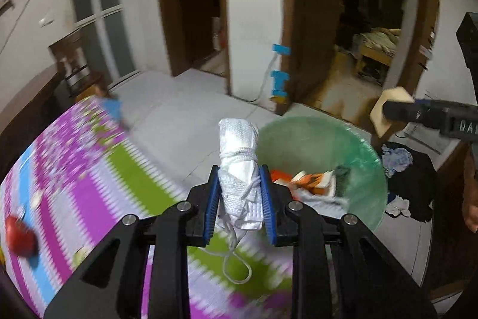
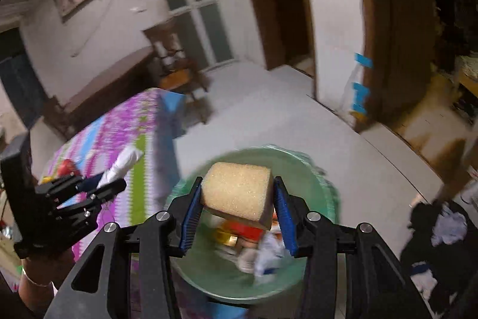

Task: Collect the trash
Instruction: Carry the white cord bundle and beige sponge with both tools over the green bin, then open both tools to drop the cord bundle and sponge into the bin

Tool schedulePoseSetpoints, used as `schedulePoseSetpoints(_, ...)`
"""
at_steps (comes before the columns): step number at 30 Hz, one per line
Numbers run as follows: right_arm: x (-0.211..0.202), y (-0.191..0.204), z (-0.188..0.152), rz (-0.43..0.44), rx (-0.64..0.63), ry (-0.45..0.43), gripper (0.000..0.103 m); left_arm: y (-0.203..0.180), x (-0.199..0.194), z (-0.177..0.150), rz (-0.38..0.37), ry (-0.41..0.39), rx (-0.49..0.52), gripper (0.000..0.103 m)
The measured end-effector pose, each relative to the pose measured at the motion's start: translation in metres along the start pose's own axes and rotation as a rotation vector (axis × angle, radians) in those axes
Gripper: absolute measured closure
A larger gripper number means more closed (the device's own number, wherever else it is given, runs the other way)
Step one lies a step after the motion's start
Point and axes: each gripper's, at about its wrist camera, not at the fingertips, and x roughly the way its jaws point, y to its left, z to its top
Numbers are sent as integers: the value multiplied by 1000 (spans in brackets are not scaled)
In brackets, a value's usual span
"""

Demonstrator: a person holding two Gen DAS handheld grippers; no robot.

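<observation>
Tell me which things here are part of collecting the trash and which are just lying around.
Part of the job:
- rolled white mask, held in the left tongs
- yellow sponge, held in the right tongs
- green-lined trash bin, already holding wrappers

Just lying about:
- red apple on the patterned tablecloth
- pile of clothes on the floor
- wooden chair

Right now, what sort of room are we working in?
Most likely the living area of a home. A table with a striped cloth stands on a tiled floor, wooden doorways open onto a room with a bed, and a lined bin already holds rubbish.
</observation>
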Motion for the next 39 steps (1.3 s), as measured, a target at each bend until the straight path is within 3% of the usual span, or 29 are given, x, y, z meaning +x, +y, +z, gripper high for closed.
schedulePoseSetpoints(7,20,-38,-10,-31,32,39,56,-31,45,9,-16,9,3,78)
schedulePoseSetpoints(13,37,-18,-14,-44,2,62,56,-29,62,-1,-16,42,-12,78)
schedulePoseSetpoints(23,62,20,-7,-45,-24,89,56,-27,63,-1,-17,47,-24,78)
schedulePoseSetpoints(39,73,23,-2,-52,-39,116,56,-23,57,1,-24,35,-27,78)
